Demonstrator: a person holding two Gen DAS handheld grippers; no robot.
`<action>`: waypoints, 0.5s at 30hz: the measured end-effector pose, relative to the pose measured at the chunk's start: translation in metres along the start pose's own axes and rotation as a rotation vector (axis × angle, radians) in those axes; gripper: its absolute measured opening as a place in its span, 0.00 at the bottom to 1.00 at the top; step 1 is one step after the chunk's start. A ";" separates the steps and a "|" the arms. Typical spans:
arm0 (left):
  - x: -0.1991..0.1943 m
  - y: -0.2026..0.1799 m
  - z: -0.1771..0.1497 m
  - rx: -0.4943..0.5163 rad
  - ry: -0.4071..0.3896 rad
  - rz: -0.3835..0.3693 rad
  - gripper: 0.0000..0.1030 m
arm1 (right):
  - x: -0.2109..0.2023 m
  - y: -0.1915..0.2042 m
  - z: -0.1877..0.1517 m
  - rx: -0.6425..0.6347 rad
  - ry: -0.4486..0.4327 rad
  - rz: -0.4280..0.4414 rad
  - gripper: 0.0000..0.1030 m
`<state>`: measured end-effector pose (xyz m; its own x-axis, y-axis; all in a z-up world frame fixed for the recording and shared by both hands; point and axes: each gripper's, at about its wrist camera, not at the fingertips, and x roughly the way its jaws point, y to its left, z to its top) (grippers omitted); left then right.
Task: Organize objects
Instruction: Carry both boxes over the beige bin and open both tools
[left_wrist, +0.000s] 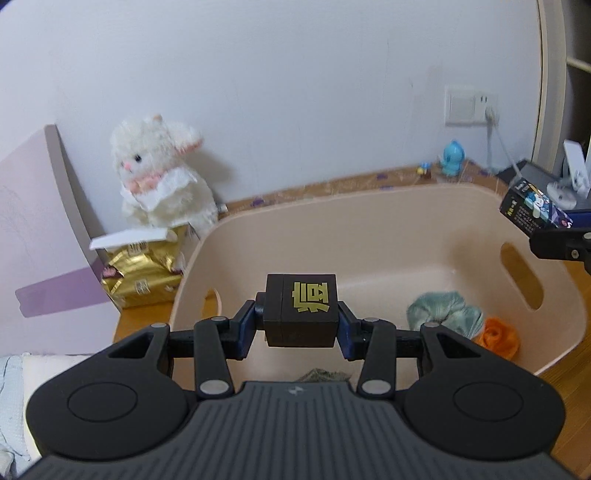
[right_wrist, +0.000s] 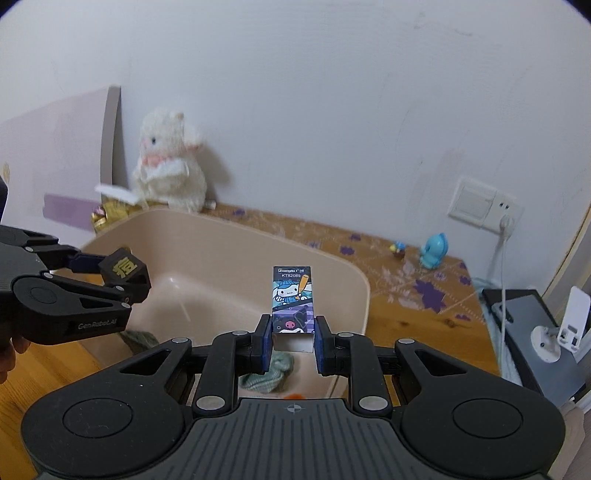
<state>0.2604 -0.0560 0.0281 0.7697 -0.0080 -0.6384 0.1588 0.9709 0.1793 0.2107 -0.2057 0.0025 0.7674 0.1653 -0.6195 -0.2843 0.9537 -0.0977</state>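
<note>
Left wrist view first: my left gripper (left_wrist: 301, 325) has its jaws closed on a black cube (left_wrist: 301, 310), one pad on each side face, and it hangs above the middle of the beige bin (left_wrist: 369, 206). The cube looks rigid and light, with flat smooth sides, so I judge the side-to-side grip sound; a looser pinch could let it slip. A gold Chinese character is printed on its near face, upside down to me, and I cannot read it with confidence.

My right gripper (right_wrist: 292, 341) is closed on the lower end of a small carton (right_wrist: 293, 302), which stands upright over the bin's right rim. It looks like thin card with an open, hollow bottom, so I judge it light and easy to crush; I would keep the squeeze gentle and hold near a folded edge. Its top reads "Guangbo" and "KT82089", above cartoon figures. The left gripper's body carries "GenRobot.AI".

Inside the bin lie a green scrunchie (left_wrist: 443, 310) and something orange (left_wrist: 498, 338) toward its right end. Behind the bin's left corner a white plush (left_wrist: 162, 177) sits by a gold pack (left_wrist: 144, 273). Behind its right end a blue figurine (left_wrist: 451, 158) stands on the counter (left_wrist: 369, 181). Both held pieces seem ready to go into the bin.
</note>
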 end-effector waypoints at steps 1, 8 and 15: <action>0.004 -0.002 -0.002 0.002 0.008 0.006 0.45 | 0.005 0.002 -0.001 -0.005 0.013 0.001 0.21; 0.026 -0.007 -0.011 0.010 0.099 0.003 0.45 | 0.034 0.012 -0.006 -0.044 0.114 -0.002 0.21; 0.018 -0.006 -0.015 0.001 0.096 -0.009 0.50 | 0.024 0.008 -0.002 -0.001 0.101 0.006 0.53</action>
<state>0.2638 -0.0582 0.0041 0.7056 0.0064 -0.7086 0.1660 0.9707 0.1740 0.2254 -0.1944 -0.0147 0.7038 0.1450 -0.6954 -0.2897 0.9524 -0.0947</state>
